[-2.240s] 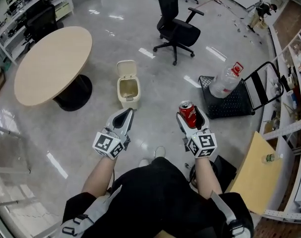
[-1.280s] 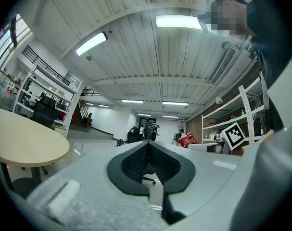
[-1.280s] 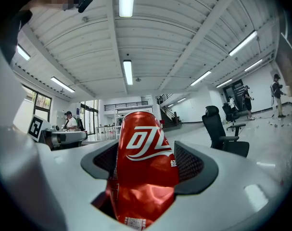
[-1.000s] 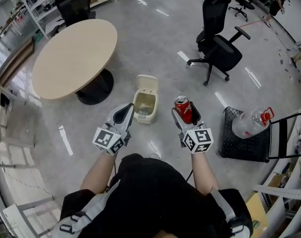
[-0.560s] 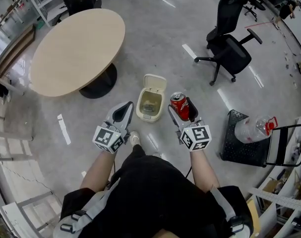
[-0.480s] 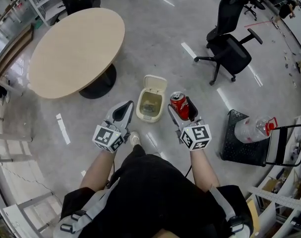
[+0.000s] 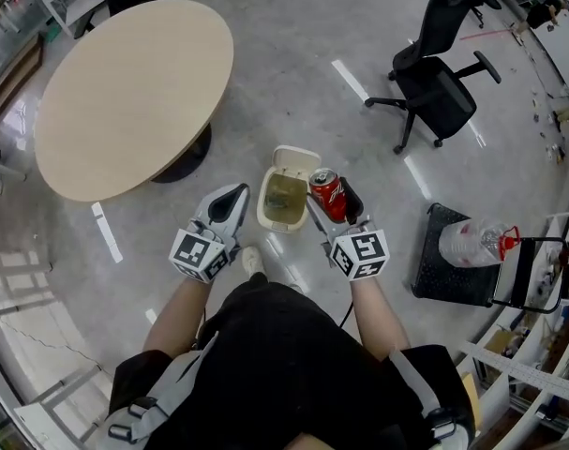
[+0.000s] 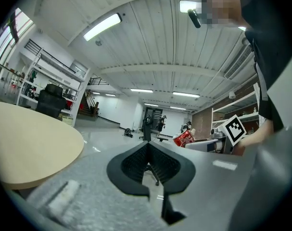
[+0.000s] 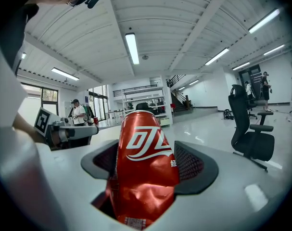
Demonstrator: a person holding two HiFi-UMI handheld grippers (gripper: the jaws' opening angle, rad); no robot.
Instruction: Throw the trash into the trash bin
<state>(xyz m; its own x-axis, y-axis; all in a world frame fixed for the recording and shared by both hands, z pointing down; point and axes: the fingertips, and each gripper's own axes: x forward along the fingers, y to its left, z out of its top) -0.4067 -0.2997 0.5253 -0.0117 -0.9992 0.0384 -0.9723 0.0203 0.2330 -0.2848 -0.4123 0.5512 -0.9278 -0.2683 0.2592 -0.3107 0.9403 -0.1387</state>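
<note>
The carry step is in hand: the right gripper (image 7: 327, 199) is clamped on the red can (image 7: 325, 191), whose dented body sits between the two fingers with its top poking out past their tips. The trash bin (image 7: 263, 206) stands on the floor just beyond and to the inner side of those fingertips, its lid (image 7: 296, 160) tipped back and the mouth open. The next move likely calls for bringing the can over that mouth and parting the fingers. The left gripper (image 7: 238, 193) is closed on nothing, the bin just off its tips.
</note>
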